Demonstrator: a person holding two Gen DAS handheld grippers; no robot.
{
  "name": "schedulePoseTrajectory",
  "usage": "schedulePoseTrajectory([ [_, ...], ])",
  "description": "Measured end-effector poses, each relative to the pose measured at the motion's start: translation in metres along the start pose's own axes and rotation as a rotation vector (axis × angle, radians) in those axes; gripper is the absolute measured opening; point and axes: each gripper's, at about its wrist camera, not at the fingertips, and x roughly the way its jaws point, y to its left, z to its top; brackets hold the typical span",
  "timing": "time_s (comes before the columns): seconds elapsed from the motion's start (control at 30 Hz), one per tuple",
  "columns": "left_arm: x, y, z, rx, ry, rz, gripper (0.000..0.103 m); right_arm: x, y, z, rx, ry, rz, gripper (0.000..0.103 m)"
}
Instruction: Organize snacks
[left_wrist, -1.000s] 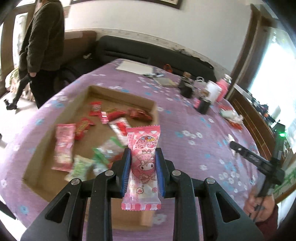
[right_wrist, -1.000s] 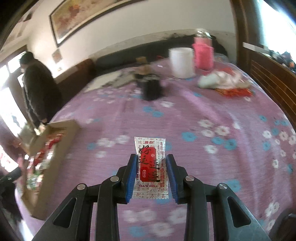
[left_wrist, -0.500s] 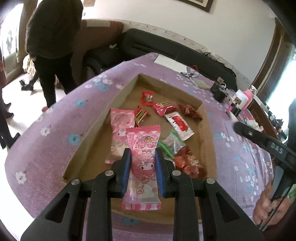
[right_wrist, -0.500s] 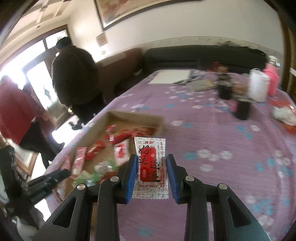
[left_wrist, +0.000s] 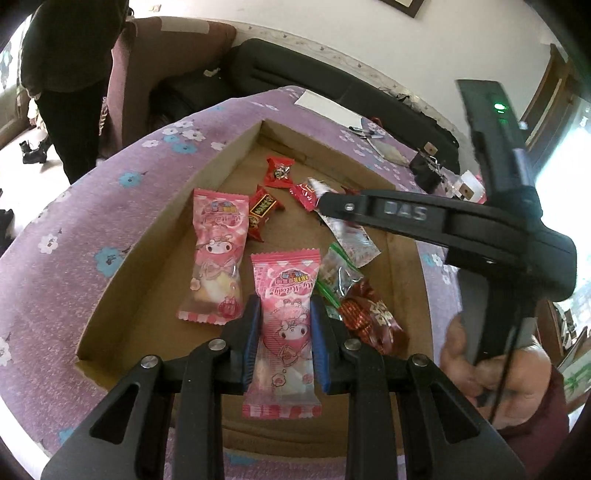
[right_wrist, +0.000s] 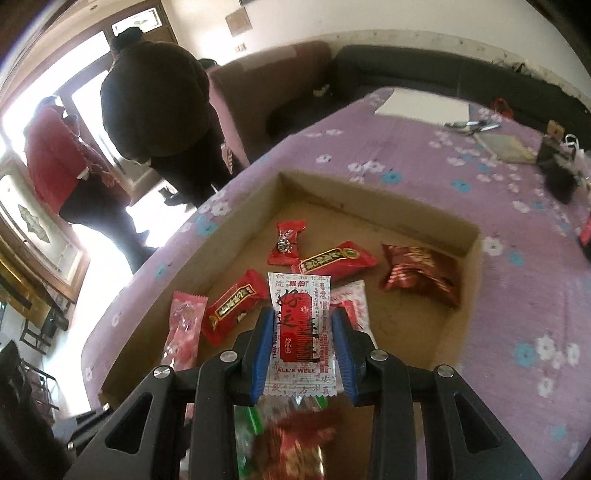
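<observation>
A round table under a purple cloth printed with white and blue flowers fills the middle of the room. Behind it, a long black sofa stands against a white plaster wall, with a brown upholstered armchair beside it. Bright daylight enters through a glazed wooden door. Two standing people are near that door.

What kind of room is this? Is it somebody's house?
Most likely a home's living room. A dark sofa runs along the wall, a table wears a purple flowered cloth, and a framed picture hangs up high. People stand by a bright doorway.
</observation>
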Motion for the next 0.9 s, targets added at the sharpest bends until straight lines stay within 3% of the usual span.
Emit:
schedulePoseTrajectory([
  [0.13,0.003,-0.003,0.002,0.006,0.006,-0.011,0.035,0.006,0.003,0.003,-0.008,0.020,0.015,0.035],
  [0.2,0.003,-0.007,0.002,0.011,0.010,-0.028,0.051,0.001,0.002,0.004,-0.010,-0.009,0.005,0.036],
  [0.27,0.001,-0.011,0.002,0.014,0.001,-0.025,0.059,-0.007,0.000,0.005,0.001,-0.023,0.013,0.036],
  [0.5,-0.019,-0.021,0.001,0.038,-0.068,0.029,0.060,-0.053,-0.012,-0.006,0.016,-0.113,-0.009,0.044],
  [0.63,-0.037,-0.031,-0.003,0.082,-0.160,0.142,0.063,-0.082,-0.019,-0.026,0.035,-0.169,-0.038,0.047],
  [0.7,-0.047,-0.036,-0.006,0.100,-0.218,0.228,0.081,-0.097,-0.025,-0.040,0.058,-0.203,-0.053,0.052],
  [0.73,-0.051,-0.037,-0.006,0.102,-0.240,0.261,0.084,-0.105,-0.028,-0.048,0.071,-0.221,-0.062,0.054],
  [0.9,-0.063,-0.038,-0.007,0.096,-0.280,0.350,0.084,-0.130,-0.032,-0.077,0.088,-0.282,-0.132,0.066],
])
